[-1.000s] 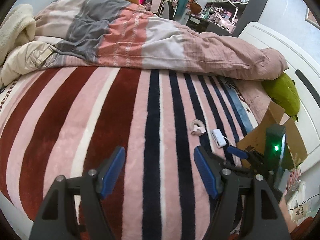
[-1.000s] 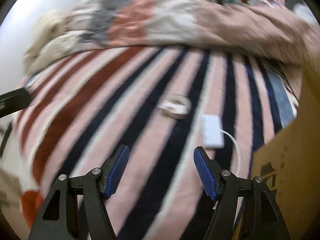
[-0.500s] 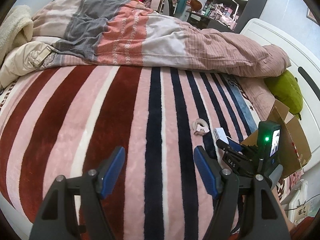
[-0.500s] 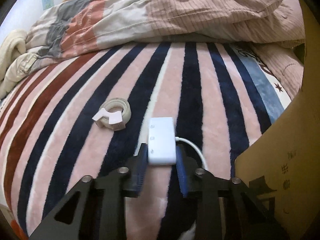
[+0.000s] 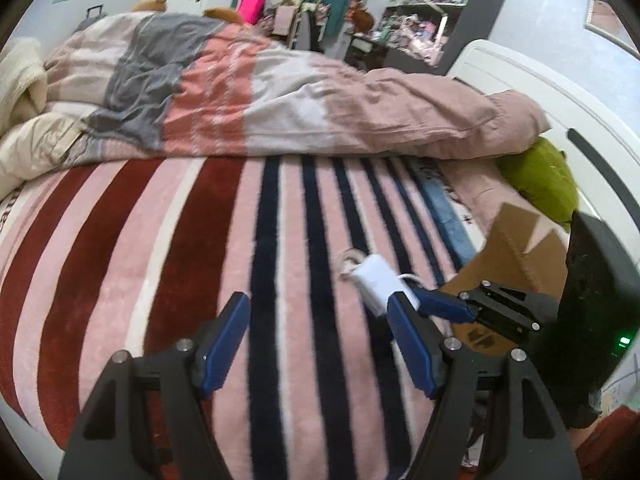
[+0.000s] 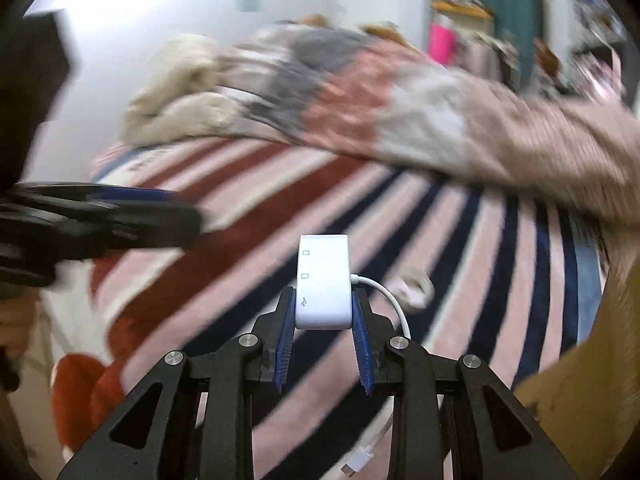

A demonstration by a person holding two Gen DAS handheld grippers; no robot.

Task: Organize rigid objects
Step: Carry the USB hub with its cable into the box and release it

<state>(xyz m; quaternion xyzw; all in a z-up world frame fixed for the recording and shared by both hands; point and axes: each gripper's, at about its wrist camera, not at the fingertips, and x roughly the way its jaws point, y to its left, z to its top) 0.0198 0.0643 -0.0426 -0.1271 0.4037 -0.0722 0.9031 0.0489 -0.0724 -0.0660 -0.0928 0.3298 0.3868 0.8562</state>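
Note:
My right gripper (image 6: 323, 312) is shut on a white USB adapter hub (image 6: 323, 280) and holds it above the striped blanket, its white cable (image 6: 390, 300) hanging down. In the left wrist view the hub (image 5: 374, 278) shows in the right gripper's blue fingers (image 5: 438, 303). A roll of tape (image 6: 416, 287) lies on the blanket behind it; it also shows in the left wrist view (image 5: 349, 259). My left gripper (image 5: 318, 340) is open and empty above the blanket.
An open cardboard box (image 5: 516, 252) stands at the bed's right edge; its wall (image 6: 592, 380) fills the right wrist view's lower right. A rumpled duvet (image 5: 280, 96) lies across the far bed. A green plush (image 5: 544, 180) lies by the white headboard.
My right gripper closed on the hub, then lifted it off the blanket and swung left. The tape roll stayed put. My left gripper stayed open.

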